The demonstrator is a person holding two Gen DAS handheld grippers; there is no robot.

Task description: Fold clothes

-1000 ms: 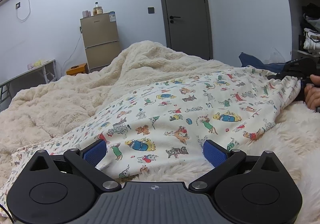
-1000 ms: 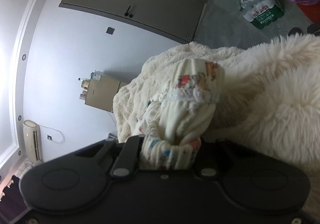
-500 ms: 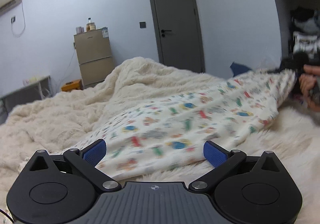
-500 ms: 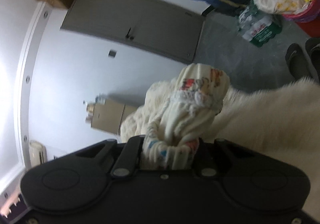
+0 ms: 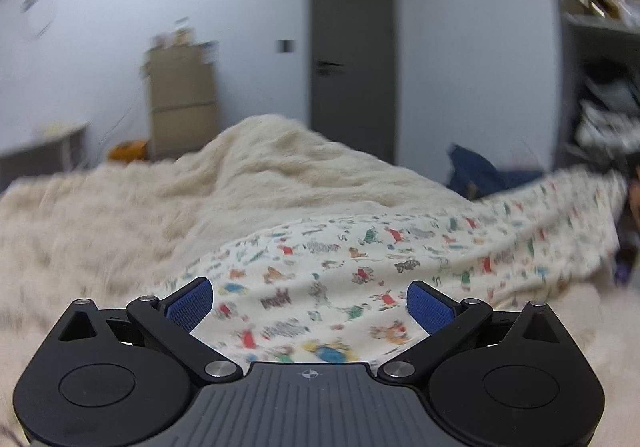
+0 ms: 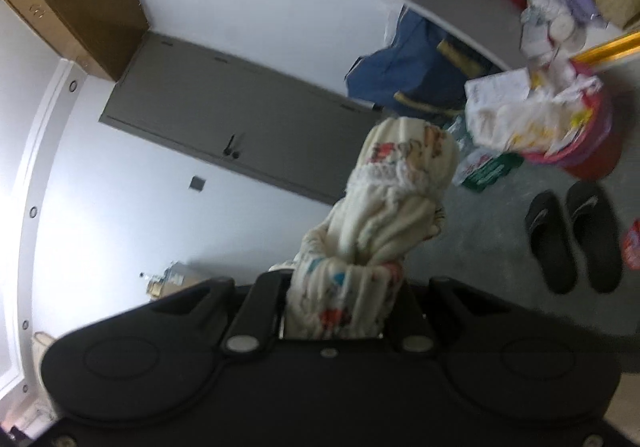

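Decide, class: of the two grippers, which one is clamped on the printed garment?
The right gripper: the bunched end of the printed garment is pinched between its jaws. The left gripper stands wide open, its blue pads apart above the cloth.
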